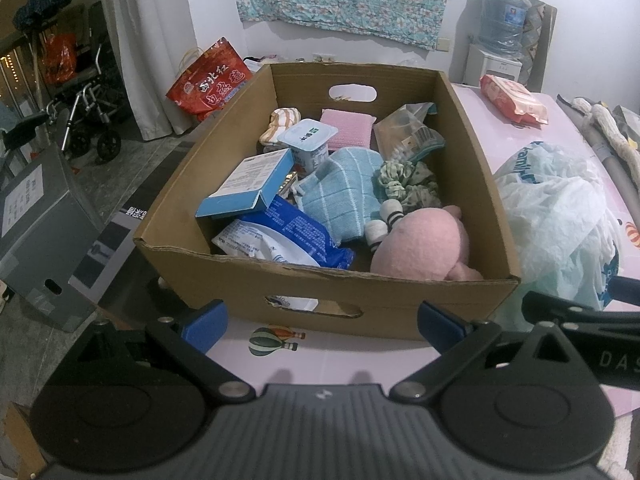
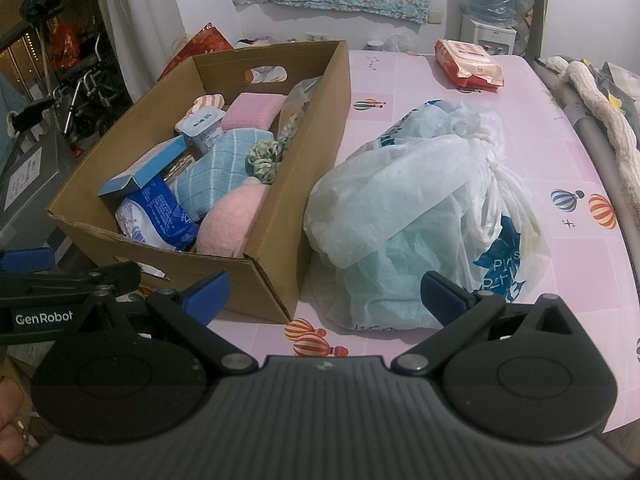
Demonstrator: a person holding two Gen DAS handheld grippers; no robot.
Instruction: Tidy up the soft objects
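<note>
Brown corrugated cardboard box (image 1: 280, 280) is seen filling the centre of the left wrist view, set on the pink balloon-patterned tabletop (image 2: 560, 264). Inside it, a round pink plush toy (image 1: 424, 244) is lodged in the lower right corner, with a light blue checked cloth (image 1: 344, 196) and a green frilly scrunchie (image 1: 404, 180) above it. A crumpled white plastic bag (image 2: 420, 200) is found just beside the box at the centre of the right wrist view. The left gripper (image 1: 322, 322) and the right gripper (image 2: 326, 296) are both held with fingers spread apart, nothing between them.

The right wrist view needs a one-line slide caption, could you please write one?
Open right gripper hovers before a crumpled white plastic bag, beside a brown cardboard box of soft items.
</note>
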